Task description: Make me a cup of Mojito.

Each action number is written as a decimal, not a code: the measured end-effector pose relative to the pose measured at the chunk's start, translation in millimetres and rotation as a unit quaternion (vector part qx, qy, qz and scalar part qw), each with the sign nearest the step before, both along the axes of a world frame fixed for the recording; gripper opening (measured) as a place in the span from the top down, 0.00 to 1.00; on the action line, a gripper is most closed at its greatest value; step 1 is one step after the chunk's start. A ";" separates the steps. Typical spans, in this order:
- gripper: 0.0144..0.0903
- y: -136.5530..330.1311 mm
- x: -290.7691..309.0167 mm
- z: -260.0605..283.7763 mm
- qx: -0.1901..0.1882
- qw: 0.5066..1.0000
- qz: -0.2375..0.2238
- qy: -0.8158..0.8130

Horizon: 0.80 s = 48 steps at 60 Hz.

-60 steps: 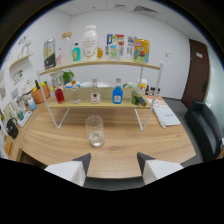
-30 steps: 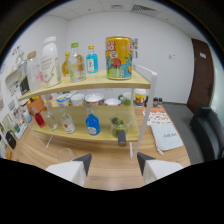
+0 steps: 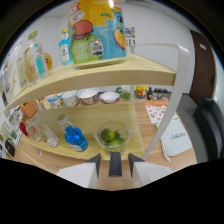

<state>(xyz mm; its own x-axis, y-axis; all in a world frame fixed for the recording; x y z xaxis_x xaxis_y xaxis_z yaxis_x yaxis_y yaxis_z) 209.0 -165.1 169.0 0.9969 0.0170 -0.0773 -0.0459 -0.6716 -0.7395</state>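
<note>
The gripper (image 3: 115,162) holds its jaws apart, nothing between them. Just ahead sits a glass bowl (image 3: 113,135) of limes (image 3: 107,135) (lower shelf) — a blue bottle (image 3: 75,137) beside it, a colourful can (image 3: 96,30) far above.

Office room: white walls, brown door (image 3: 205,65), stocked drinks shelf (image 3: 100,77).

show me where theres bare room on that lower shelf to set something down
The lower shelf is bare right of the bowl of limes, up to the white frame leg. Left of the bowl it is crowded: the blue bottle and clear bottles. The open gripper sits just before the bowl.
</note>
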 end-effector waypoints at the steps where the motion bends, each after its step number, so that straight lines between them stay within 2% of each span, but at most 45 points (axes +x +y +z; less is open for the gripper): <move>1: 0.56 0.9 0.0 -0.9 -0.002 1.000 0.000 0.001; 11: 0.78 4.3 0.1 -6.7 -0.015 1.000 -0.005 0.014; 18: 0.94 5.7 -0.6 -4.8 -0.011 1.000 -0.004 0.014; 31: 0.97 5.5 1.6 1.5 0.006 1.000 -0.002 -0.012; 48: 0.98 -18.9 -5.2 37.6 0.061 0.998 -0.015 -0.010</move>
<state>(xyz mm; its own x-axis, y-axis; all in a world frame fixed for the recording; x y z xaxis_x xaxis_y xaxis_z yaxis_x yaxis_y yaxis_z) 203.8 -184.0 206.6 0.9984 -0.0058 -0.0569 -0.0499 -0.5751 -0.8166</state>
